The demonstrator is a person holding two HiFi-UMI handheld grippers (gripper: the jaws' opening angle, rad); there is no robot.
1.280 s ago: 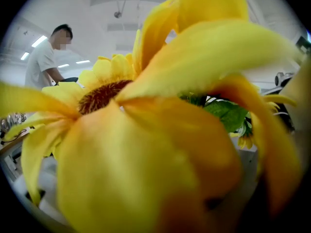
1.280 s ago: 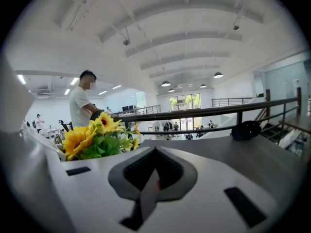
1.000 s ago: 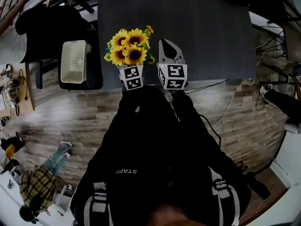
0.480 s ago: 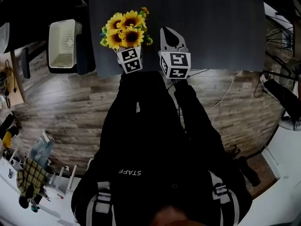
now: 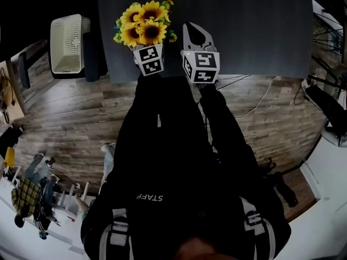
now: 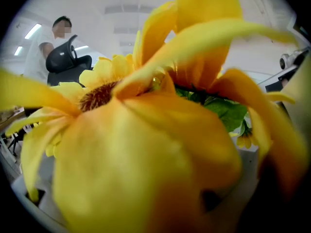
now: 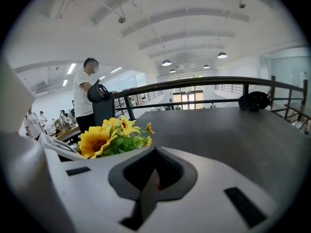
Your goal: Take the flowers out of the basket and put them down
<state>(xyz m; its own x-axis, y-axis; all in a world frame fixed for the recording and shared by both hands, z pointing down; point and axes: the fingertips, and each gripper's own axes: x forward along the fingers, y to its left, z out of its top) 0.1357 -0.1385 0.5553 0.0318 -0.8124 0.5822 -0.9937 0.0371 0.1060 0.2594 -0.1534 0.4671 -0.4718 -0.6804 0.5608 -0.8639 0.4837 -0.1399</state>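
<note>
A bunch of yellow sunflowers [image 5: 143,28] with green leaves stands up from my left gripper [image 5: 145,47], which is shut on the stems; the blooms hide its jaws. In the left gripper view the flowers [image 6: 146,130] fill almost the whole picture. They hang over the near left edge of the dark grey table [image 5: 244,26]. My right gripper [image 5: 194,32] is just to their right above the same edge, shut with nothing in it; in its own view the right gripper [image 7: 154,152] has its jaws together, with the flowers [image 7: 114,136] at its left. The white basket [image 5: 66,43] sits off the table to the left.
The basket rests on a black seat [image 5: 89,53] beside the table. A cable [image 5: 255,104] trails over the wooden floor at the right. A person in a white shirt [image 7: 85,98] stands beyond the table. A dark object [image 7: 252,101] sits at the table's far end.
The head view has shifted. The left gripper still holds the flowers and has drifted a little to the right, away from the basket. The right gripper stays beside it.
</note>
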